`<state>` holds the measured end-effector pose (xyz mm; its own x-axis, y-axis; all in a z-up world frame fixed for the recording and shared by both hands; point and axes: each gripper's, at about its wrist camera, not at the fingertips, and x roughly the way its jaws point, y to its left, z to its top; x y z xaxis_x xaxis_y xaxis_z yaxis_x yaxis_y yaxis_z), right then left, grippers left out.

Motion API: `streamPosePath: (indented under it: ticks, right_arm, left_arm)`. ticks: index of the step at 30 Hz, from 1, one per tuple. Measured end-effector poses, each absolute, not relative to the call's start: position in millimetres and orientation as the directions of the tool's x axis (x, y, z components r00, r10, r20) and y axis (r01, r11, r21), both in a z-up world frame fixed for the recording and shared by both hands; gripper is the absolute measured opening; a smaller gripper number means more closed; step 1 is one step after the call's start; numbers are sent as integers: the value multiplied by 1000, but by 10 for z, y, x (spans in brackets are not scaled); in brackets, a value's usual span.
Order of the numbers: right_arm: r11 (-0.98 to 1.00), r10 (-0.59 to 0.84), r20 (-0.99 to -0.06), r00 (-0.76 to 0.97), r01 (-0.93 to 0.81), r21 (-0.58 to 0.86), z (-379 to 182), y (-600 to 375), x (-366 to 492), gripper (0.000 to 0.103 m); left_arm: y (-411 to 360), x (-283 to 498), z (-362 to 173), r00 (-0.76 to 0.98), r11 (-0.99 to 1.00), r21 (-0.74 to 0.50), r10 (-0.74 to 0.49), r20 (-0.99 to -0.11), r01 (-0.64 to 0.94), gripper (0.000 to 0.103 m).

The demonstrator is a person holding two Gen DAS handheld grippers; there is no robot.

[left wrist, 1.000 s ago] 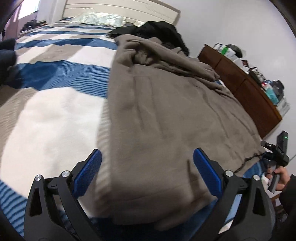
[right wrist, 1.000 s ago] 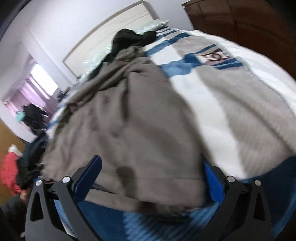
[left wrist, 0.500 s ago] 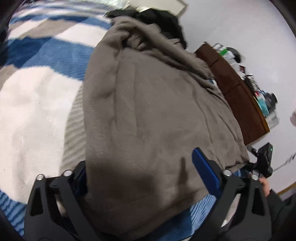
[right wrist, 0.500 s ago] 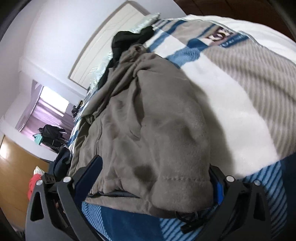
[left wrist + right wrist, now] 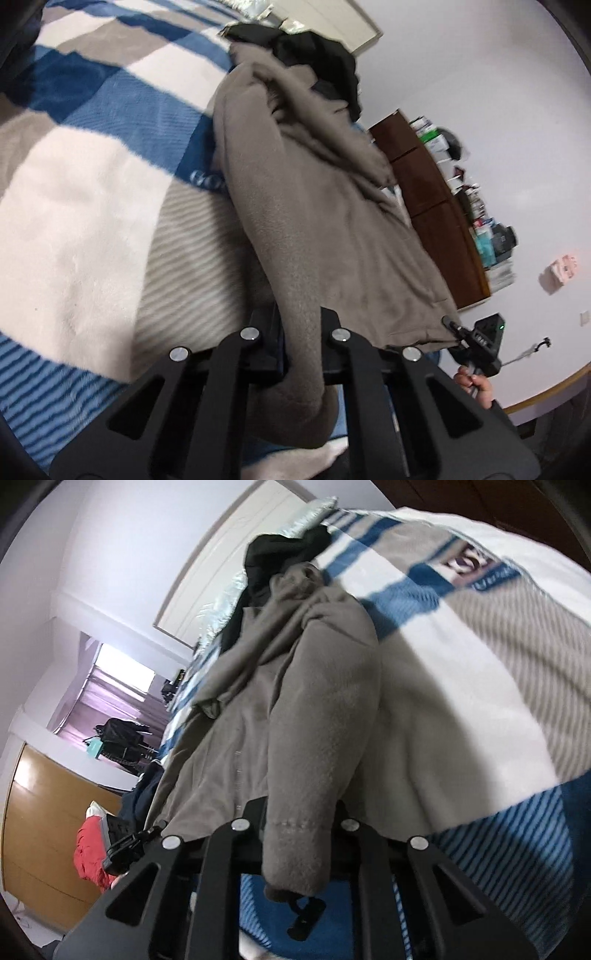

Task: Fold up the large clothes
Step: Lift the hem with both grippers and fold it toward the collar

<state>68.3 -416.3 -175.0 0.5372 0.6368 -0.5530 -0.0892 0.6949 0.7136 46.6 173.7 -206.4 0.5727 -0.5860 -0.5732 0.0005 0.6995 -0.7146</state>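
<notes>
Left wrist view: my left jaws point(image 5: 300, 341) grip the coat point(image 5: 332, 229) hem, right jaws point(image 5: 295, 832) likewise; I lift both evenly, keeping it taut over the bed point(image 5: 74, 229).

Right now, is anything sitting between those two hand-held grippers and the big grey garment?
Nothing visible. The left hand-held gripper and the right hand-held gripper are each shut on the hem of the grey fleece garment. A black garment lies at its far end on the striped blanket.
</notes>
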Motion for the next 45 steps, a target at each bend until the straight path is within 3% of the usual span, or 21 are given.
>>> streamPosePath:
  ticks: [11,17,24,31,33,34,35,36,41,45]
  right_arm:
    - [656,687,-486,541,-172,735,-1405,-4168,169,16]
    - [666,694,-511,507,-184,723,-1431,-4309,-341,16]
    - [661,698,-538,473,-135,738,-1654,-4399,-942,17]
    - [715,654,-615,441,-93,693,-2084,-4270,-914,19]
    - [728,638,-629,443,-82,681,-2162,-4250,-902,27]
    - [748,613,-650,450,-64,660,-2200,-4248,-891,40]
    - [754,604,-661,446,-49,655,-2226,-4246,-895,56]
    - [740,618,-651,442,-46,671,-2252,-4255,-898,59]
    - [708,640,-632,437,-14,706,-2325,-4324,-794,73]
    - [709,640,-645,418,2,705,-2354,-4307,-718,74]
  left_arm:
    - [2025,-184,-1771,629,645,-764,-602,-493,18,7]
    - [2079,-800,-1811,609,619,-786,-628,-485,11,7]
    - [1955,-1391,-1956,556,675,-738,-609,-566,-13,7]
    - [1806,-1223,-2154,502,747,-665,-566,-654,-25,9]
    - [1795,-1184,-2229,487,752,-657,-558,-672,-46,19]
    - [1810,-1158,-2262,481,753,-655,-553,-680,-61,26]
    - [1822,-1153,-2271,483,754,-653,-548,-683,-67,43]
    - [1849,-1140,-2270,491,758,-648,-538,-686,-74,52]
    - [1779,-1082,-2326,455,776,-627,-535,-712,-70,55]
    - [1587,-974,-2358,415,826,-560,-490,-767,-59,62]
